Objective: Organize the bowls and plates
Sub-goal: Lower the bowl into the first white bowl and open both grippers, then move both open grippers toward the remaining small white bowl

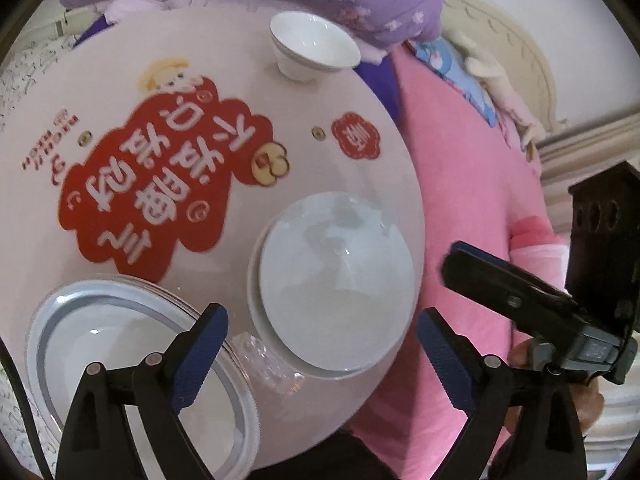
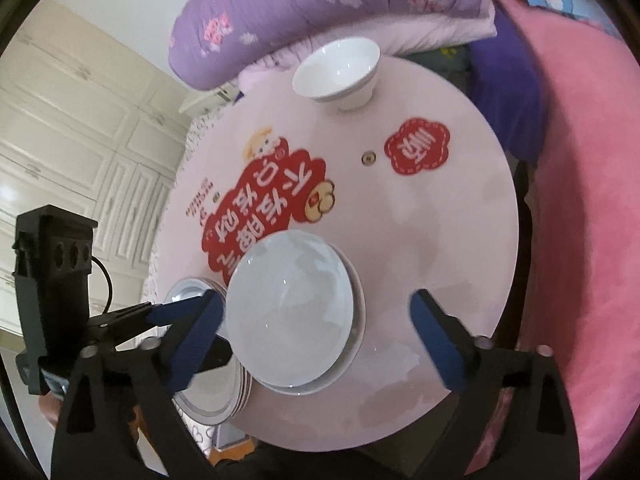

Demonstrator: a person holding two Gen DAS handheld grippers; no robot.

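Blue-padded fingers of the left gripper (image 1: 322, 354) fill the bottom of the left wrist view, spread wide and holding nothing. Between and just past them two pale plates (image 1: 336, 284) sit stacked, the upper one empty, near the table's (image 1: 360, 160) front edge. To their left lies a stack of grey-rimmed plates (image 1: 136, 364), partly behind the left finger, with a clear crumpled bit of plastic (image 1: 268, 364) between the two stacks. A white footed bowl (image 1: 314, 46), empty, stands at the far edge. The right gripper (image 1: 516, 292) enters from the right over pink bedding (image 1: 460, 160).

From the right wrist, the right gripper (image 2: 316, 344) also stands released and empty, its fingers flanking the pale plates (image 2: 290, 312). Only here can the grey-rimmed plates (image 2: 208, 400) be seen as several stacked rims, overhanging the table (image 2: 460, 240). The left gripper (image 2: 176, 312) reaches in above them. The bowl (image 2: 338, 74) stands far off, before a purple quilt (image 2: 320, 4) and white cabinets (image 2: 80, 140).

Red Chinese lettering on the tabletop appears upside down; I cannot read it.
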